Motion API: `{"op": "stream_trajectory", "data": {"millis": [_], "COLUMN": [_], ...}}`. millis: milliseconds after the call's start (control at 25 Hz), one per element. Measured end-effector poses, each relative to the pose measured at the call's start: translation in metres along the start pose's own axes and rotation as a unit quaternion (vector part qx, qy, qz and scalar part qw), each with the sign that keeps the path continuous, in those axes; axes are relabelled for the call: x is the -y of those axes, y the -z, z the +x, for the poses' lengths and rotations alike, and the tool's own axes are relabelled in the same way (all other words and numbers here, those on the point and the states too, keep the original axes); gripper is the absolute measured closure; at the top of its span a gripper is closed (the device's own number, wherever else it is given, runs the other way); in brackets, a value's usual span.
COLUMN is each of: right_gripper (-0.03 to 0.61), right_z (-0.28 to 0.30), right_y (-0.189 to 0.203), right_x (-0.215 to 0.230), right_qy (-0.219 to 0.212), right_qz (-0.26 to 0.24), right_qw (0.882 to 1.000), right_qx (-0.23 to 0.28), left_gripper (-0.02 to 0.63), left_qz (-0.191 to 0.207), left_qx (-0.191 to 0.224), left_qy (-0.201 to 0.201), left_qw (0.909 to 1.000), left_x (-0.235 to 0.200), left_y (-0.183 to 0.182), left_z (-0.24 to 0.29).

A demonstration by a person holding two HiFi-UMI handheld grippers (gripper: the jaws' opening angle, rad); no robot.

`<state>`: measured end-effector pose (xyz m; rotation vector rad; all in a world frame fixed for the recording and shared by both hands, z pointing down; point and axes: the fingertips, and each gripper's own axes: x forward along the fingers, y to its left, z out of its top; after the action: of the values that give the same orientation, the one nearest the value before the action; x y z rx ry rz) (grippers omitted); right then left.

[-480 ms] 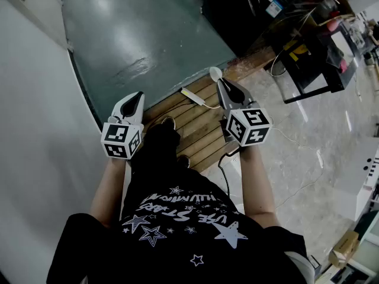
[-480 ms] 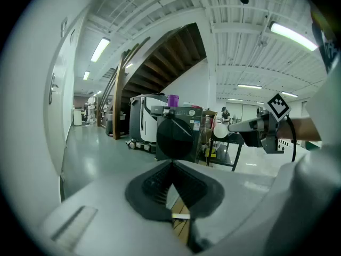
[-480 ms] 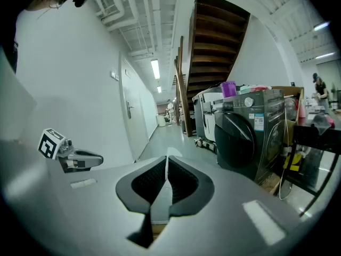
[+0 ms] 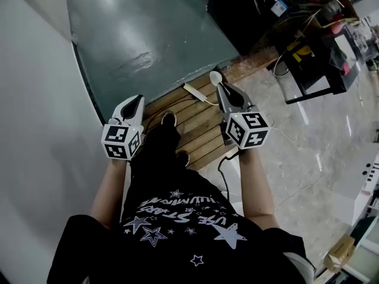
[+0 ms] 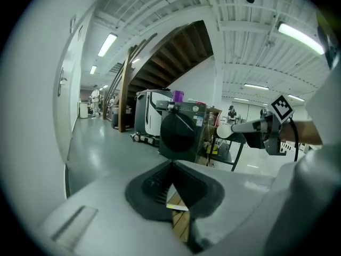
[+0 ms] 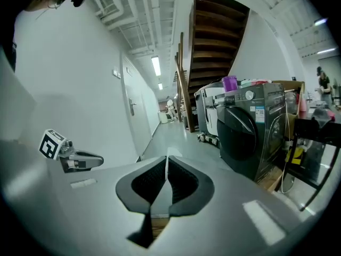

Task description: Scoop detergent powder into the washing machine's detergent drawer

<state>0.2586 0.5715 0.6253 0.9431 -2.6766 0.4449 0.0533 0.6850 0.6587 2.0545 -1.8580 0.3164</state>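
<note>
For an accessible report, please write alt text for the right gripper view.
The right tool is shut on a white scoop, seen edge-on between its jaws. At right, a dark washing machine stands beside a wooden staircase; the left tool is at the left before a white wall.

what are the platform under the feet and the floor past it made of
The platform looks like bare wood: parallel brown planks with seams. The floor looks like a smooth glossy grey-green coating, perhaps epoxy paint; it mirrors bright lights.
</note>
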Motion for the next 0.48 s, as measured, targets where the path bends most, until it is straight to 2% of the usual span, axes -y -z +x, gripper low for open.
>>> {"op": "stream_trajectory", "data": {"millis": [280,480], "right_gripper": [0.541,0.541], "right_z": [0.003,0.018], "right_y": [0.016,0.0], "right_x": [0.005,0.012], "right_qy": [-0.003,-0.004], "right_qz": [0.019,0.024], "right_qw": [1.0,1.0], "right_qx": [0.002,0.014], "left_gripper": [0.614,0.614], "left_qz": [-0.004,0.003], "left_qx": [-0.013,-0.009], "left_qy": [-0.009,-0.012], "left_qw": [0.9999,0.9999], "left_x": [0.002,-0.008], "left_y": [0.012,-0.003], "left_z": [-0.001,0.007]}}
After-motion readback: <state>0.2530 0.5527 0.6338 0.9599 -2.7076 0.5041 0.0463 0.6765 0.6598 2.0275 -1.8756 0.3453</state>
